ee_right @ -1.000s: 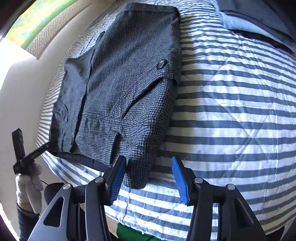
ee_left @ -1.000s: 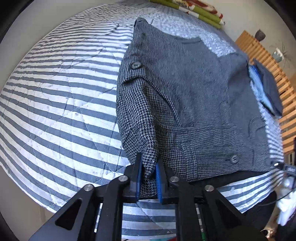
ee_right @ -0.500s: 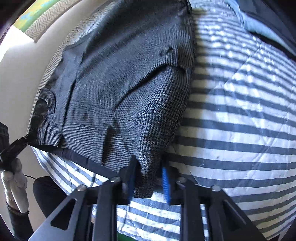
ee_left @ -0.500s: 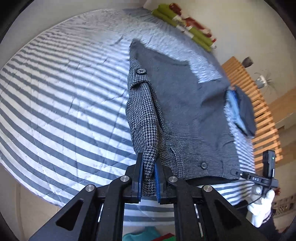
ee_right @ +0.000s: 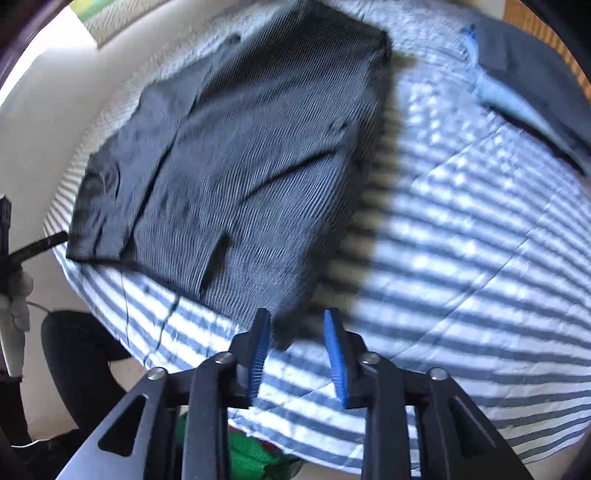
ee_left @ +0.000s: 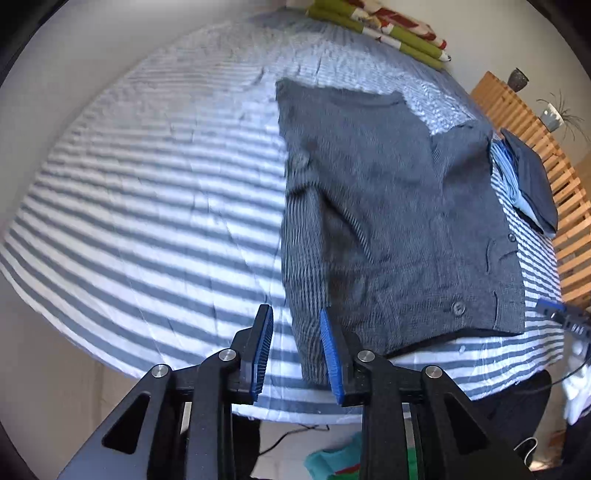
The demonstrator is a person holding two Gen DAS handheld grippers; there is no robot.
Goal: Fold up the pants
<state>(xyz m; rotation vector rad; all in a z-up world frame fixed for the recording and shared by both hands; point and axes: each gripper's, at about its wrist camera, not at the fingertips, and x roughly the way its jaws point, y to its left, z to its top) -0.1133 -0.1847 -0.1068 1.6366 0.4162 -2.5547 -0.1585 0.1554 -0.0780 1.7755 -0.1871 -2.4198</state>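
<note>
Home bedroom. Bed with striped quilt (ee_left: 147, 206) is filling both views, sunlight falling across it. Wooden slatted headboard (ee_left: 535, 136) is standing at 2 o'clock in the left view, vase (ee_left: 518, 78) and plant (ee_left: 557, 116) sitting on top. Folded clothes (ee_left: 532, 181) are lying beside it, patterned bedding (ee_left: 388, 26) stacked at 12 o'clock against a plain wall. Pants (ee_left: 388, 206) are lying on the quilt.

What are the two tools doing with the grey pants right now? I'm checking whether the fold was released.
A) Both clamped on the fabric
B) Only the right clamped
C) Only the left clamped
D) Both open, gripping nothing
D: the left tool and the right tool both show a wide gap between their blue pads, and the pants lie on the striped quilt, unclamped.
</note>
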